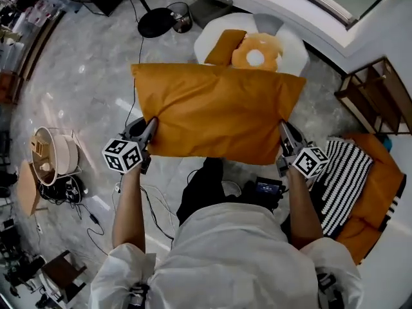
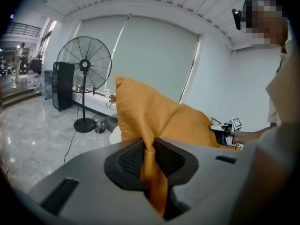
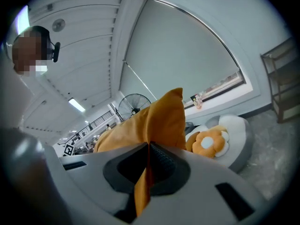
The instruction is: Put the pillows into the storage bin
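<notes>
The big orange pillow [image 1: 219,111] hangs spread out in front of you, held in the air by its two near corners, short of the white storage bin [image 1: 293,44] ahead; it looks light and plump, soft all through, so expect it to sag and fold rather than hold a shape; the cover is a smooth cloth that could creep out of a thin pinch; the corners, where the cloth bunches, are the sound places to hold, and that is where you have it.

Your left gripper [image 1: 147,134] has its jaws drawn narrow on the near left corner; in the left gripper view a fold of the cover runs down between the ribbed pads [image 2: 133,159], pressed from both sides; your right gripper [image 1: 283,137] is closed tight on the near right corner, with only a thin tongue of cloth between its jaws in the right gripper view.

Both your forearms reach forward from the body, roughly level with each other and set as far apart as the pillow is wide; the grippers point ahead and a little down, marker cubes turned up.

Further out, the bin already holds a smaller orange pillow [image 1: 225,47] and a flower cushion [image 1: 256,51], so I judge the room left is tight and this one will need pressing in; a striped cushion [image 1: 344,179] lies by your right side.
</notes>
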The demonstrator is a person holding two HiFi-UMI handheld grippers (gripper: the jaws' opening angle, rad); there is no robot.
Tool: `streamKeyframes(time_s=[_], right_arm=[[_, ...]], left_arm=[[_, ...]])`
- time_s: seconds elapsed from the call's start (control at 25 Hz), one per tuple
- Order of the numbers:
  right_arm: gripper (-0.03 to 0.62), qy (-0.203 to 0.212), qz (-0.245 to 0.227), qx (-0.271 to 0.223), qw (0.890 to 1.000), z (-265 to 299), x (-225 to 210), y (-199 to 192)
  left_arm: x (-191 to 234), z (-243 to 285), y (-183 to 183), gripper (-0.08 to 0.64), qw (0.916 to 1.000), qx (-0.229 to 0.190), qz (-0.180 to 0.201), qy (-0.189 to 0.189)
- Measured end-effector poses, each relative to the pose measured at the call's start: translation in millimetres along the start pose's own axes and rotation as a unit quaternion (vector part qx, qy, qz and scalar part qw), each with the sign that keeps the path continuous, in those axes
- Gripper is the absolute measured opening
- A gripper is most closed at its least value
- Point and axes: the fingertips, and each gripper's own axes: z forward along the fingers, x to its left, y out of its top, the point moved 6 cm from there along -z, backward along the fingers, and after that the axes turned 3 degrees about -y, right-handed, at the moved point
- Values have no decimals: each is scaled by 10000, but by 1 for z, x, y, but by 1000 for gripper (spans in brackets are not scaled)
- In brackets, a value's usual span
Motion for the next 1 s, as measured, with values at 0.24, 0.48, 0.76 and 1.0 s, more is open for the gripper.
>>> streamKeyframes(time_s=[0.24, 0.48, 0.76, 1.0], right_arm=[[32, -542, 398, 339, 9972, 52, -29, -35], [32, -950, 875, 800, 9884, 83, -71, -93], [32, -1304, 1434, 1071, 9752, 123, -119, -164], [32, -1421, 1675, 1372, 9659, 161, -156, -218]], left_arm=[[70, 71, -24, 63, 9965, 726, -311, -269], [123, 137, -77, 60, 9846, 1578, -574, -481], [178, 191, -137, 58, 9688, 2232, -903, -587], [222, 233, -180, 57, 9570, 2652, -1061, -498]])
